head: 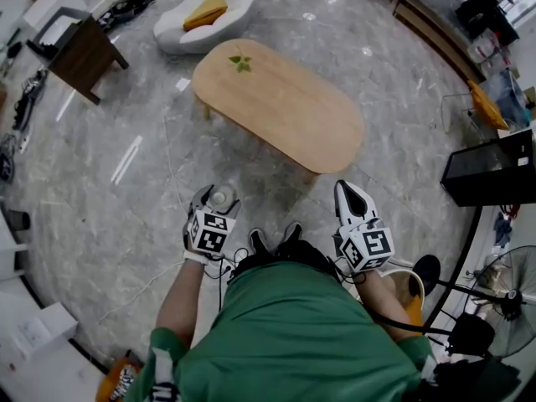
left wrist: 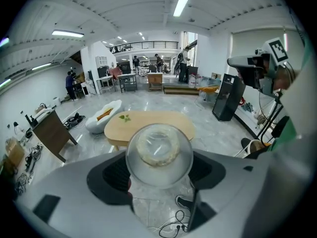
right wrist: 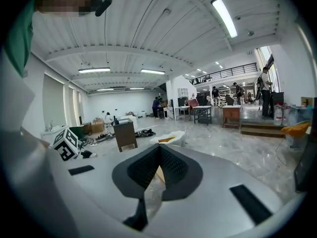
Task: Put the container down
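While the person in the green shirt (head: 293,342) stands on the grey marbled floor (head: 126,199), the light wooden oval table (head: 280,103) lies just ahead of them, low and bare apart from a small green leaf sprig (head: 240,62) at its far left end. Beyond that end of the table sits a white moulded lounge seat (head: 205,15) with a yellow cushion in its hollow. Further off to the table's left is a dark brown wooden side table (head: 79,53). Well apart from the table on its right side stands a black box-like cabinet (head: 490,170). On the near side of the table, between it and the person, both tools are held out over the floor, neither touching the tabletop. The left gripper (head: 219,201) is clamped on a clear round container (head: 223,196), one jaw pressed to each side of it. In the left gripper view the left gripper (left wrist: 159,168) has the container (left wrist: 158,155) sitting between its dark ribbed pads, with a pale ring showing through the clear wall and the table straight beyond it. The right gripper (head: 347,189), nearer the table's right end, has its jaws brought together; in the right gripper view the right gripper (right wrist: 159,150) has its pads meeting at the tip with nothing between them.
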### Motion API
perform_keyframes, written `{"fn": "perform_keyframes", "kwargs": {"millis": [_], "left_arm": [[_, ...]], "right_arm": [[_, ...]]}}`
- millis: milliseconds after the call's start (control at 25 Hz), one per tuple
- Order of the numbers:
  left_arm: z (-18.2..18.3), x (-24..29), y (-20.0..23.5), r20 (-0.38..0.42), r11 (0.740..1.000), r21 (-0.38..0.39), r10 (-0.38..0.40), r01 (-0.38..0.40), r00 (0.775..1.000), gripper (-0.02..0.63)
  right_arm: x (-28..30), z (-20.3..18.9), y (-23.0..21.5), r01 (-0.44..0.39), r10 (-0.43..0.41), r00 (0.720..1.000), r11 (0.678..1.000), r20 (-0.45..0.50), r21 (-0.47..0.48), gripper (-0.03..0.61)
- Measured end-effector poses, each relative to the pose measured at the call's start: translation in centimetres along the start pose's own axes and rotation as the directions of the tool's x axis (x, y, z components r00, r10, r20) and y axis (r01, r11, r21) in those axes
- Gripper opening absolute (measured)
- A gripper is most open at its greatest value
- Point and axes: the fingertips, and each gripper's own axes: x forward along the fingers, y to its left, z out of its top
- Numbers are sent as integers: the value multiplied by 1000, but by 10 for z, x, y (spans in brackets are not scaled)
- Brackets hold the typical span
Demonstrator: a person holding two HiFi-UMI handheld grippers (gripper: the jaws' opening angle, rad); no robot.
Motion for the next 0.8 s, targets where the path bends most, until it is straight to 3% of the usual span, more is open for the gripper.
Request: {"fn": "perform_keyframes", "kwargs": {"millis": [160,400,800], "left_arm": [[9,13,24,21,1000,-2,19,-19,1000,341],[37,48,53,-10,999,-6,44,-44,999,341],[120,140,90,-75,997,-30,62,-64,995,341]], "right_arm": [[33,3,0,-19,19,1000,1000,-2,5,14],[100,10,-19,-84,84,996,996,13,31,14],[216,40,-112,-146,146,989,986,1,85,14]]}}
